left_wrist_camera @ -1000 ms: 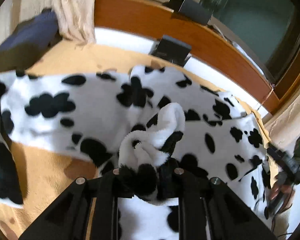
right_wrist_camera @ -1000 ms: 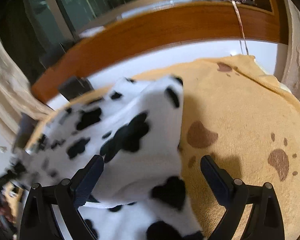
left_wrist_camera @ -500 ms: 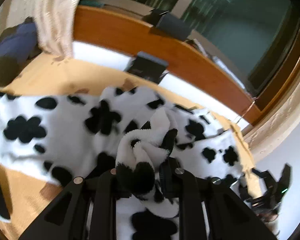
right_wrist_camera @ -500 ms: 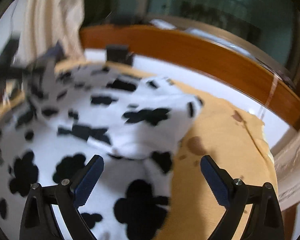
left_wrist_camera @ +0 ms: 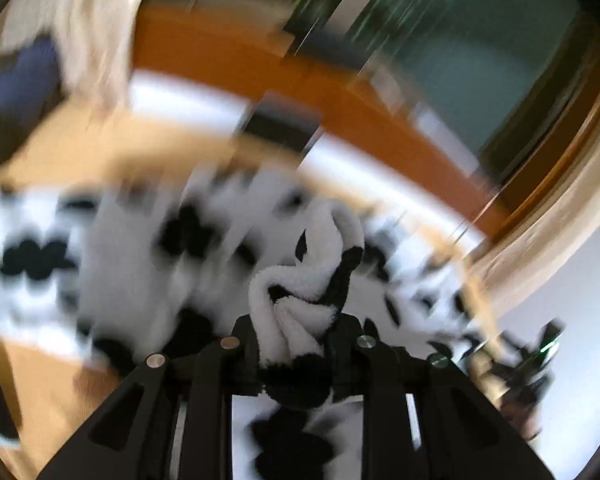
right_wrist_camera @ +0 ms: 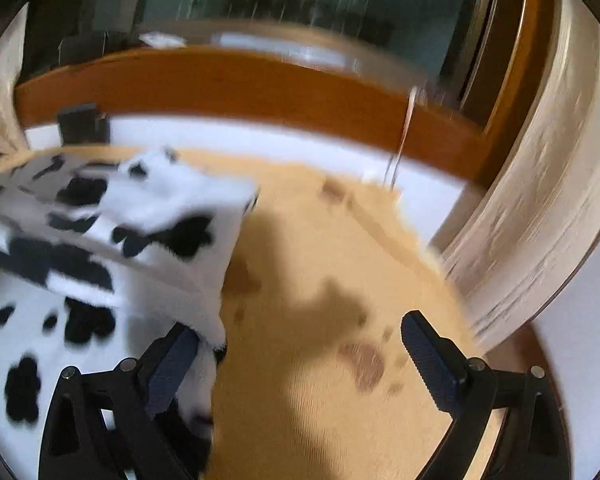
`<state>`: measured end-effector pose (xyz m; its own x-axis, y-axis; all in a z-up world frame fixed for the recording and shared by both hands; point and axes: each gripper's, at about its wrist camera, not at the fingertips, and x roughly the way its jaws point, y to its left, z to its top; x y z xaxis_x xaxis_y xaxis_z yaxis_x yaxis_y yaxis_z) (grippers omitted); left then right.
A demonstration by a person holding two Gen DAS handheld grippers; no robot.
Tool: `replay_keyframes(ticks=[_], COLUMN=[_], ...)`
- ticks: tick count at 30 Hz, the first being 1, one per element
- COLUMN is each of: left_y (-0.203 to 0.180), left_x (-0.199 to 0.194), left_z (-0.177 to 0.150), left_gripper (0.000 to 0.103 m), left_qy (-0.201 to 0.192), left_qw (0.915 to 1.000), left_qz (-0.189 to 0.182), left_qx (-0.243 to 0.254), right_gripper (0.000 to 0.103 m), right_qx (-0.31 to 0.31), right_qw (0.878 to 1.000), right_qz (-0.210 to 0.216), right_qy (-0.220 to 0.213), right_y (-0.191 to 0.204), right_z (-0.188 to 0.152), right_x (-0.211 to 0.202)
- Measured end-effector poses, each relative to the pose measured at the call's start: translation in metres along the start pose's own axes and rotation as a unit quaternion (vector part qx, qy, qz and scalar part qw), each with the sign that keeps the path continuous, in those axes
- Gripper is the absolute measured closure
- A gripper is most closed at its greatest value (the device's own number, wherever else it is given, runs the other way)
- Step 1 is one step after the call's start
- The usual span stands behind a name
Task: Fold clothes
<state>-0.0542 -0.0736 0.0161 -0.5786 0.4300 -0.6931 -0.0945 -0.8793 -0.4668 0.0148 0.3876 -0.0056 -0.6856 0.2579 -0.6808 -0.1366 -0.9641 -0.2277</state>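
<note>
A fluffy white garment with black cow spots [left_wrist_camera: 120,248] lies spread over a tan blanket [left_wrist_camera: 60,152] on a bed. My left gripper [left_wrist_camera: 296,340] is shut on a bunched fold of the garment [left_wrist_camera: 300,292], which sticks up between its fingers. In the right wrist view the garment [right_wrist_camera: 100,248] fills the left side, with a folded edge resting against the left finger [right_wrist_camera: 172,360]. My right gripper [right_wrist_camera: 300,360] is open above the tan blanket [right_wrist_camera: 340,280], nothing pinched between its pads. The right gripper [left_wrist_camera: 536,356] also shows, blurred, at the far right of the left wrist view.
A wooden bed frame [right_wrist_camera: 240,84] and white mattress edge [right_wrist_camera: 220,136] run across the back. A dark box [right_wrist_camera: 82,124] sits on the mattress edge. A dark blue cushion [left_wrist_camera: 16,92] lies back left. Curtains [right_wrist_camera: 540,200] hang at the right, dark windows [left_wrist_camera: 480,40] behind.
Both views have swung and blurred with fast motion. The left gripper keeps its hold on the fold. The right gripper has moved right, off the garment and over the tan blanket.
</note>
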Motion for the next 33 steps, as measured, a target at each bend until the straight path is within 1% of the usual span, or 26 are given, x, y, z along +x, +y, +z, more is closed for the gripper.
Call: replay_keyframes(ticks=[2,4,5,6,7,8,9,10,11,13,16,18,21,23,25,27,29,31,33], left_y=[0.023,0.036,0.035,0.034,0.031,0.027,0.025,0.024,0.023,0.029,0.043,0.05,0.043,0.039,0.028,0.018,0.009,0.005,0.004], left_x=[0.018,0.014,0.009,0.005,-0.001,-0.007,-0.012,-0.017,-0.025,-0.038,-0.054,-0.05,-0.025,-0.007,0.01,0.025,0.038,0.047,0.055], left_z=[-0.025,-0.035,-0.035,-0.034,-0.032,-0.03,-0.028,-0.026,-0.022,-0.014,-0.002,0.005,0.01,0.014,0.013,0.011,0.008,0.006,0.006], left_gripper=[0.077,0.077,0.076,0.07,0.065,0.053,0.038,0.031,0.022,0.022,0.021,0.021,0.021,0.021,0.021,0.021,0.02,0.02,0.02], left_qy=[0.054,0.048,0.049,0.049,0.041,0.031,0.022,0.013,-0.004,-0.03,-0.058,-0.047,-0.005,0.023,0.03,0.034,0.052,0.068,0.079], left_qw=[0.9981,0.998,0.9981,0.9981,0.9987,0.9992,0.9996,0.9998,0.9998,0.9988,0.9954,0.9954,0.9991,0.9996,0.999,0.9956,0.9898,0.9852,0.9843], left_qz=[0.023,0.002,0.002,0.003,0.007,0.012,0.014,0.015,0.018,0.031,0.056,0.042,0.021,0.007,-0.001,-0.01,-0.018,-0.014,0.001], left_qx=[-0.019,-0.041,-0.039,-0.037,-0.029,-0.02,-0.015,-0.01,-0.008,-0.022,-0.053,-0.072,-0.036,-0.012,0.033,0.087,0.131,0.157,0.158], right_gripper=[0.004,0.003,0.003,0.003,0.003,0.003,0.003,0.003,0.003,0.003,0.003,0.003,0.003,0.003,0.003,0.003,0.003,0.003,0.003], right_qx=[0.0,-0.012,-0.017,-0.017,-0.017,-0.016,-0.003,0.018,0.039,0.067,0.047,0.034,0.015,0.002,-0.011,-0.011,-0.011,-0.012,-0.012], right_qw=[0.998,0.991,0.987,0.986,0.984,0.983,0.982,0.98,0.978,0.976,0.978,0.979,0.981,0.982,0.983,0.98,0.978,0.975,0.972], right_qz=[0.047,0.123,0.147,0.157,0.167,0.177,0.186,0.196,0.205,0.209,0.203,0.199,0.192,0.187,0.183,0.196,0.209,0.222,0.234], right_qy=[0.031,0.06,0.067,0.062,0.058,0.053,0.041,0.028,0.015,0.002,-0.006,-0.011,-0.018,-0.023,-0.028,-0.017,-0.006,0.005,0.015], right_y=[-0.006,-0.011,-0.014,-0.018,-0.023,-0.027,-0.034,-0.04,-0.045,-0.045,-0.023,-0.008,0.014,0.029,0.043,0.039,0.034,0.03,0.025], right_z=[-0.011,-0.02,-0.022,-0.022,-0.021,-0.02,-0.015,-0.008,-0.001,0.013,0.031,0.043,0.061,0.073,0.085,0.087,0.09,0.092,0.095], right_x=[0.006,0.009,0.008,0.005,0.001,-0.003,-0.008,-0.011,-0.015,-0.019,-0.014,-0.01,-0.004,-0.001,0.003,0.015,0.027,0.039,0.051])
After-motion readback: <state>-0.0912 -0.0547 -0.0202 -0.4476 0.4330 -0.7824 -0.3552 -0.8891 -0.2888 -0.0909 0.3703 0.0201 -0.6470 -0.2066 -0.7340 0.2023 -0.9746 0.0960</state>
